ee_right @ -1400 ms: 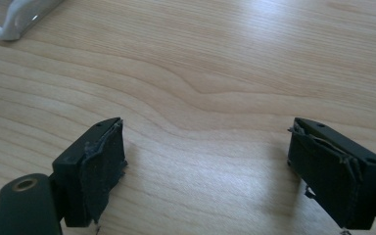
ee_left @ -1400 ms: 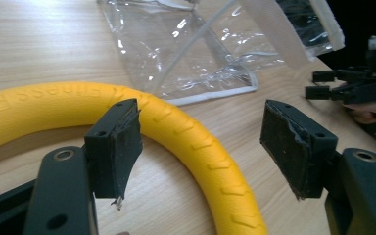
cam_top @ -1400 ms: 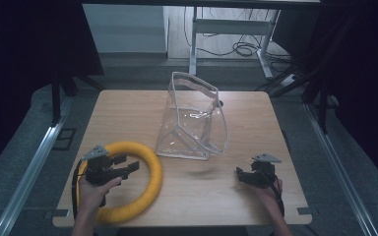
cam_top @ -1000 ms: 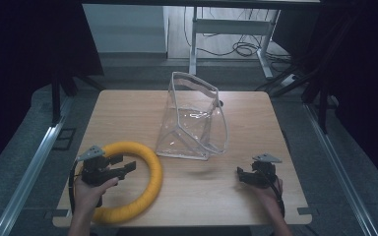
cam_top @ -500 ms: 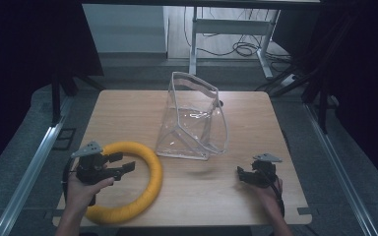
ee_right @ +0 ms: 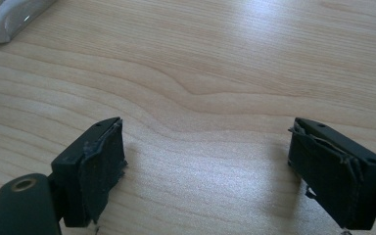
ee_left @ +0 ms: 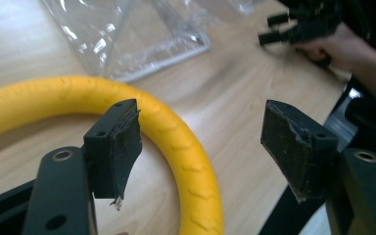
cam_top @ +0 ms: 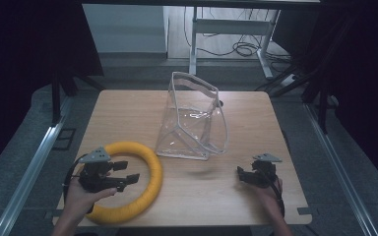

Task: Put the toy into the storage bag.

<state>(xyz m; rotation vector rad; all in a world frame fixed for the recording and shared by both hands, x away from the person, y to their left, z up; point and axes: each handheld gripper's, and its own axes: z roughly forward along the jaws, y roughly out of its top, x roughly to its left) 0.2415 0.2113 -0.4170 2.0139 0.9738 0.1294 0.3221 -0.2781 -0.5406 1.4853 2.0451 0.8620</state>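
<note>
In the high view a yellow ring (cam_top: 128,182) lies flat at the near left of the table (cam_top: 128,113), and a clear bag (cam_top: 194,120) stands mouth-up at the centre. The left gripper (cam_top: 128,172) hovers over the ring's inner side, jaws apart; the right gripper (cam_top: 243,174) rests near the right edge, jaws apart, holding nothing. In the left gripper view, the ring (ee_left: 186,147) curves between the spread jaws, with the bag's hem (ee_left: 166,54) beyond and the other gripper (ee_left: 298,29) far off. The likely step is grasping the ring: lower until both pads straddle the tube squarely, then close. In the right gripper view, open jaws frame bare wood, with the bag's corner (ee_right: 10,19) at the far left.
</note>
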